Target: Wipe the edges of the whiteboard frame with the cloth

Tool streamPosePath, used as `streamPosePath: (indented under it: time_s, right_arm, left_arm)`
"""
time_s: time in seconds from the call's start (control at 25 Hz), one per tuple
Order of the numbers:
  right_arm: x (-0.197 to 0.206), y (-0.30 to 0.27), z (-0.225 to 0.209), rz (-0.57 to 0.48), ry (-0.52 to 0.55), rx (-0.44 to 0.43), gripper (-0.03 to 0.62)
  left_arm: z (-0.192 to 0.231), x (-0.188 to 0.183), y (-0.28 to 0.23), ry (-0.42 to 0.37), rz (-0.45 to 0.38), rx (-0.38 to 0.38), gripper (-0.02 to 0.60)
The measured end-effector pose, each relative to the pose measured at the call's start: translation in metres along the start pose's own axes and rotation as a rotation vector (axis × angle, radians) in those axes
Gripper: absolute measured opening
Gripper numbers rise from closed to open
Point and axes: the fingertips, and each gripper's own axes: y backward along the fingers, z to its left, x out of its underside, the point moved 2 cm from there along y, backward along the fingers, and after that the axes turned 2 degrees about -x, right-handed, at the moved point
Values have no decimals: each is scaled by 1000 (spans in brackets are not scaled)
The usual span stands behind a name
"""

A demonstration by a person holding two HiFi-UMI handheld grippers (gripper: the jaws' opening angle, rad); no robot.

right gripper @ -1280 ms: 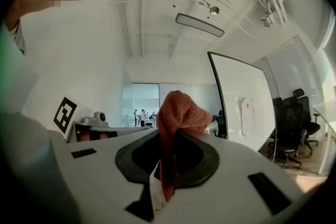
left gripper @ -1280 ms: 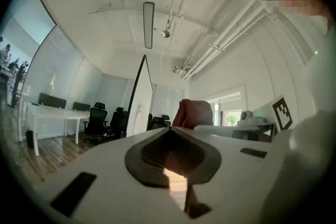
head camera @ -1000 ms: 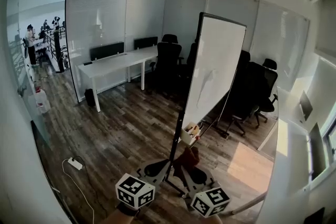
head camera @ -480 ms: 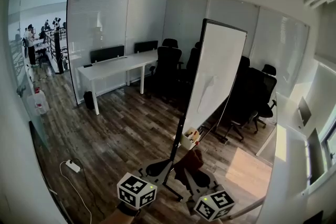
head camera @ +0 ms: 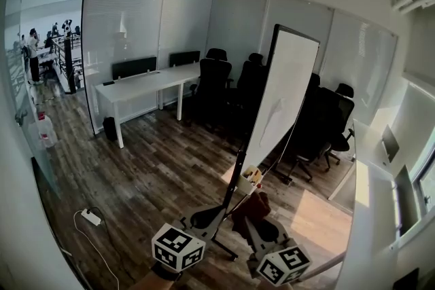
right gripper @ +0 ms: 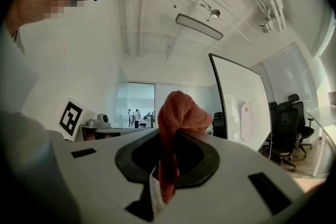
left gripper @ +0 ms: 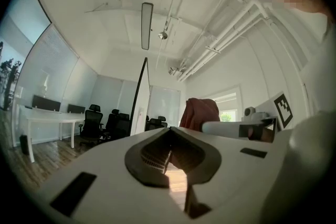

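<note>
The whiteboard (head camera: 284,95) is my landmark. It stands on a floor stand, turned nearly edge-on to me, with its dark near frame edge (head camera: 257,109) running down toward the grippers. A long white desk (head camera: 146,81) sits well to the left of the board, and black office chairs (head camera: 212,81) crowd behind it and off its far side. The stand's dark foot (head camera: 207,217) spreads on the wood floor under the board's near edge. A small marker tray (head camera: 249,177) hangs at the near lower corner.

The red cloth (right gripper: 177,113) is pinched in the right gripper (right gripper: 167,165). Its jaws are closed on a fold and the rest bunches up above the tips, low down and just short of the board's near bottom corner. The left gripper (left gripper: 169,157) has its jaws drawn together on nothing, beside the right one and a little further from the board.

No wiping contact yet, by my reading. My worries:
- The grip takes only a fold, so drag along the frame could pull the cloth free.
- Pressing sideways on that thin edge might swing or shift the board on its stand.
- Starting at the bottom corner, I could knock the marker tray.
</note>
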Motion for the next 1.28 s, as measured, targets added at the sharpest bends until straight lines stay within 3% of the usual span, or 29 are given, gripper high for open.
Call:
streamPosePath:
  time_s: [0.44,0.8,1.04,1.28]
  right_arm:
    - [8,-35,-40,8,9,39,46]
    - [11,-102,-145,-26,9,49,46]
    - [18,-150,-220,-7,36,19,46]
    - [34,-189,-263,19,103,-40,46]
  left_arm:
    - [30,8,-42,-9,12,27,8]
    - [80,13,-130,-20,7,-32,8]
    - [115,18,-201,-14,7,-93,8]
    - [141,22,-254,-22,-12,-154,8]
